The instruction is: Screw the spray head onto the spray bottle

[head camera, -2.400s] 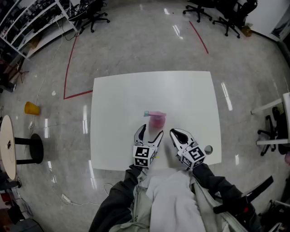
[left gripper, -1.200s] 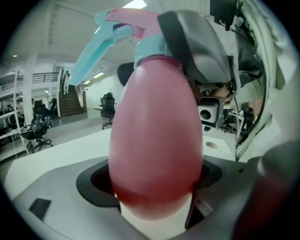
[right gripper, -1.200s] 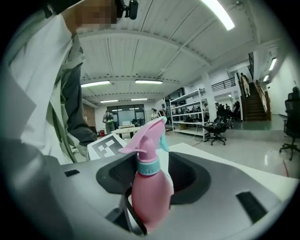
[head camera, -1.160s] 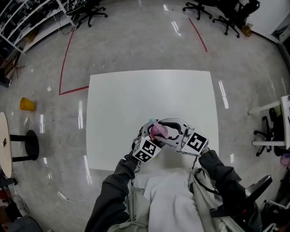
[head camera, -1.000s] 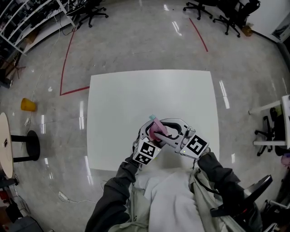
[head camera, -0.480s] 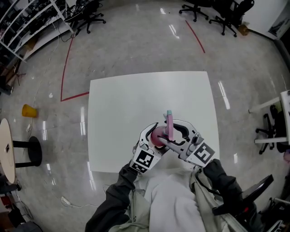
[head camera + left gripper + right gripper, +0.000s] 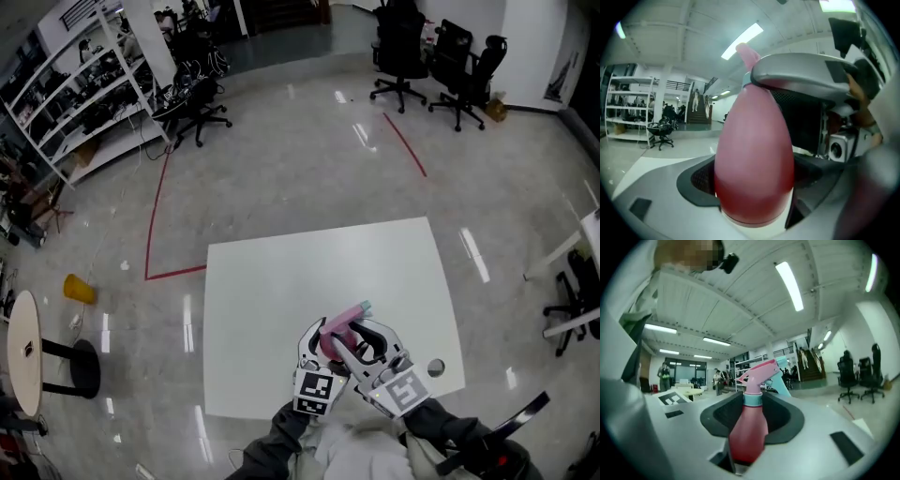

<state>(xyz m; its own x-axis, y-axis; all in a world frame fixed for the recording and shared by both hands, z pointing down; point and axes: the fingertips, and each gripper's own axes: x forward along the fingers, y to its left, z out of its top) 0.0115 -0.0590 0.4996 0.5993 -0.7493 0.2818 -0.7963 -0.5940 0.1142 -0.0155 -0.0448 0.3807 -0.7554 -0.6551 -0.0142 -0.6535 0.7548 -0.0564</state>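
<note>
At the far left, metal shelves [image 7: 75,84] line the room. Nearer on that side, a round side table [image 7: 23,352] stands on the shiny floor with a yellow cup [image 7: 79,289] lying just beyond it. A red tape line [image 7: 159,216] runs across the floor towards the left corner of the white table [image 7: 281,281].

Both grippers meet over the near edge of that table, right of its middle. The left gripper [image 7: 322,339] has its jaws closed on the lower body of the pink spray bottle [image 7: 754,159], with the dark pads pressed against both sides of it. The bottle is held up off the table top, tilted with its top towards the far right.

The pink spray head [image 7: 759,371] sits on the bottle's neck above a teal collar [image 7: 752,399], and its teal nozzle tip [image 7: 366,305] points away from the person.

The right gripper [image 7: 361,342] comes in from the near right, touching the left one. Its jaws have just been closing with the bottle between them, and they are partly open, no wider than the bottle. Its pads lie against the sides of the bottle's upper body, below the collar.

Further right, a small grey ring [image 7: 432,367] lies on the table near the right corner. Black office chairs [image 7: 427,56] stand at the far right of the room.
</note>
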